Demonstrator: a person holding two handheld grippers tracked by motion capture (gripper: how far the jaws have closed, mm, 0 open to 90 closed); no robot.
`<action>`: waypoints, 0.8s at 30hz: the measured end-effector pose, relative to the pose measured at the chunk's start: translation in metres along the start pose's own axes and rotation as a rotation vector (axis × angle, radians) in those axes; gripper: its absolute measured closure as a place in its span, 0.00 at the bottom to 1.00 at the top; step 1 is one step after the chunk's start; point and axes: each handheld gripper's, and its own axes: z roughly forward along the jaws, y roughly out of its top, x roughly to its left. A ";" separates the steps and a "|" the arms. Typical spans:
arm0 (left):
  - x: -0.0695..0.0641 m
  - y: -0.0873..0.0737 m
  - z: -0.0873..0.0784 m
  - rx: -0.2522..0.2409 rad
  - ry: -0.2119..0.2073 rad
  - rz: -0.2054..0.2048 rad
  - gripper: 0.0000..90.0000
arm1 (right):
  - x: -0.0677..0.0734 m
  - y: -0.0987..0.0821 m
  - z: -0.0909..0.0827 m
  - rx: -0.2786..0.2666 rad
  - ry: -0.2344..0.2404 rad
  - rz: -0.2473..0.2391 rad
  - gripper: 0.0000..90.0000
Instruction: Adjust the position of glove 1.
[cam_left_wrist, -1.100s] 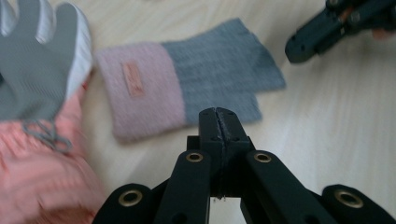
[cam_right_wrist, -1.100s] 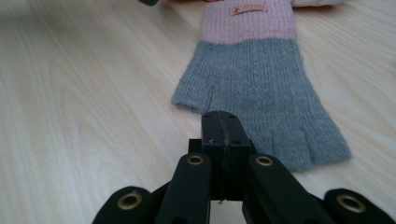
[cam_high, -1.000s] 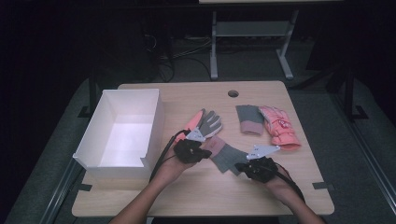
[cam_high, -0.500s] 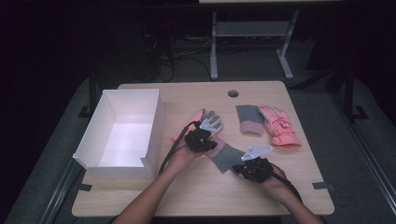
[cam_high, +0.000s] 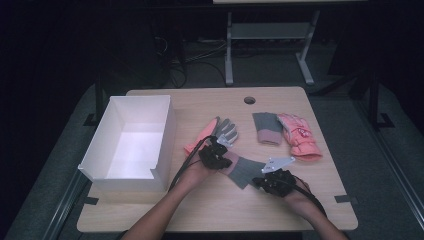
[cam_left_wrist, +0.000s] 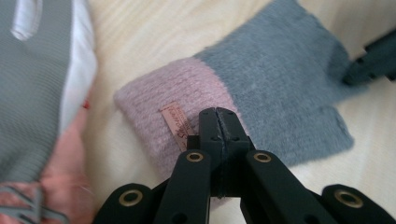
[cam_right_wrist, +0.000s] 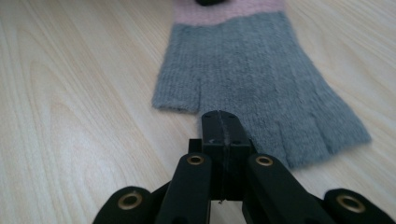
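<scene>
1. Where the right gripper (cam_high: 260, 181) sits nearest the person, its fingers are seen pressed together with nothing between them, resting at the finger end of the grey glove (cam_high: 246, 171).
2. Seen along the right gripper (cam_right_wrist: 220, 122), the grey glove (cam_right_wrist: 261, 88) is laid flat on the bench (cam_right_wrist: 79, 102), its long axis running away from the fingers toward the pink cuff (cam_right_wrist: 229, 11) at the far end.
3. At that far end the left gripper (cam_high: 223, 156) is found; its fingers are likewise closed and empty, set on the cuff (cam_left_wrist: 163, 105) beside the small label (cam_left_wrist: 176, 123).
4. The glove is thus spanned end to end, one gripper at each end; neither end is gripped yet, so the fingers would have to be opened before any lift, it is judged.
5. Further off, a grey-and-pink glove (cam_high: 216, 133) lies just beyond the left gripper, a second pair (cam_high: 285, 132) to the right, and the white box (cam_high: 131, 145) at the left.
</scene>
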 end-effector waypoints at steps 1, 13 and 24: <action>-0.001 -0.001 0.000 -0.002 -0.008 -0.006 1.00 | 0.000 0.000 0.000 0.000 0.000 0.000 1.00; -0.025 -0.020 -0.012 0.020 -0.106 0.008 1.00 | -0.011 -0.008 -0.009 0.003 -0.020 0.029 1.00; -0.052 -0.034 -0.014 0.011 -0.228 -0.012 1.00 | -0.017 -0.005 -0.007 0.007 -0.043 0.030 1.00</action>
